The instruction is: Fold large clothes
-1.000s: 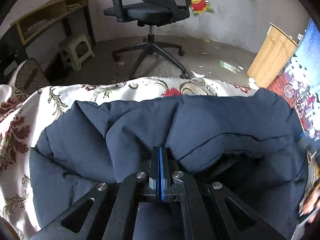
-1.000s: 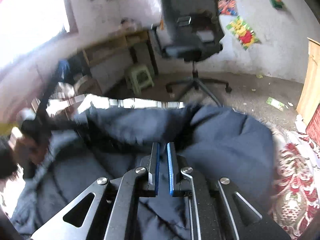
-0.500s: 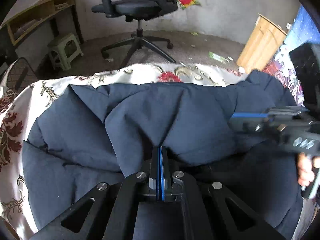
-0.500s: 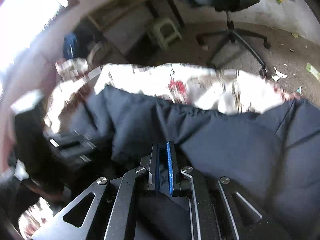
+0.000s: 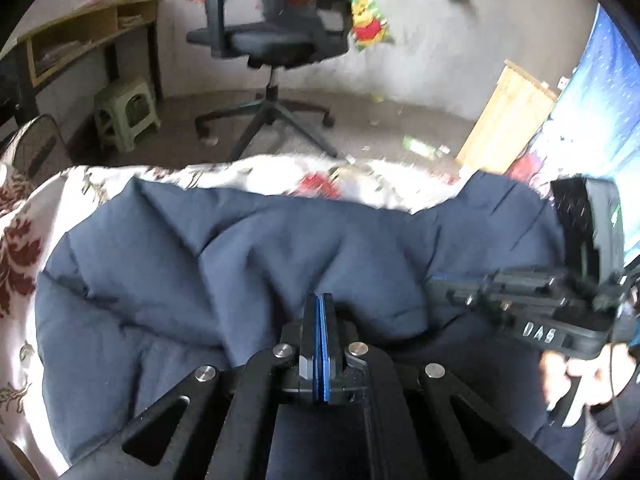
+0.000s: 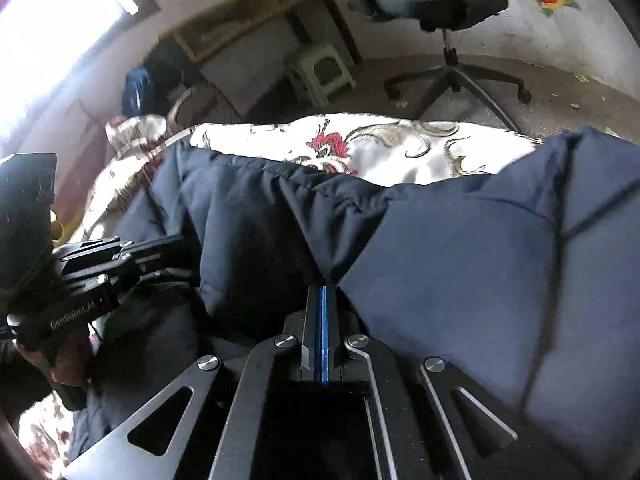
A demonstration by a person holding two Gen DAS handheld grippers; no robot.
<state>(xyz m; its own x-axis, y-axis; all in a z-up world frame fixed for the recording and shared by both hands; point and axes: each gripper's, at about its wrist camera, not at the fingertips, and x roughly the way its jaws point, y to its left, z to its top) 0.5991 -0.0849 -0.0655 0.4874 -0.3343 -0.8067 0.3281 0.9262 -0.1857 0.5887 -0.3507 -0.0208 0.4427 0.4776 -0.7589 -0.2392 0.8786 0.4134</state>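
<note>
A large navy padded jacket [image 5: 248, 264] lies rumpled on a floral bedspread [image 5: 48, 216]. It also fills the right wrist view [image 6: 460, 248]. My left gripper [image 5: 319, 300] is shut on a fold of the jacket near its front edge. My right gripper [image 6: 322, 292] is shut on another fold of the same jacket. The right gripper also shows in the left wrist view [image 5: 436, 286], at the right, with its tip against the jacket. The left gripper shows at the left of the right wrist view [image 6: 176, 246], its tip buried in the fabric.
Beyond the bed stand an office chair [image 5: 276, 44], a green plastic stool [image 5: 126, 112], a wooden desk [image 5: 84, 40] and a wooden cabinet [image 5: 508, 116]. A blue patterned hanging [image 5: 600, 128] runs along the right. A bright window [image 6: 52, 28] is at the left.
My right gripper has closed from slightly open onto a jacket fold and swung in beside the left gripper. The left gripper stayed shut on the jacket and shifted little.
</note>
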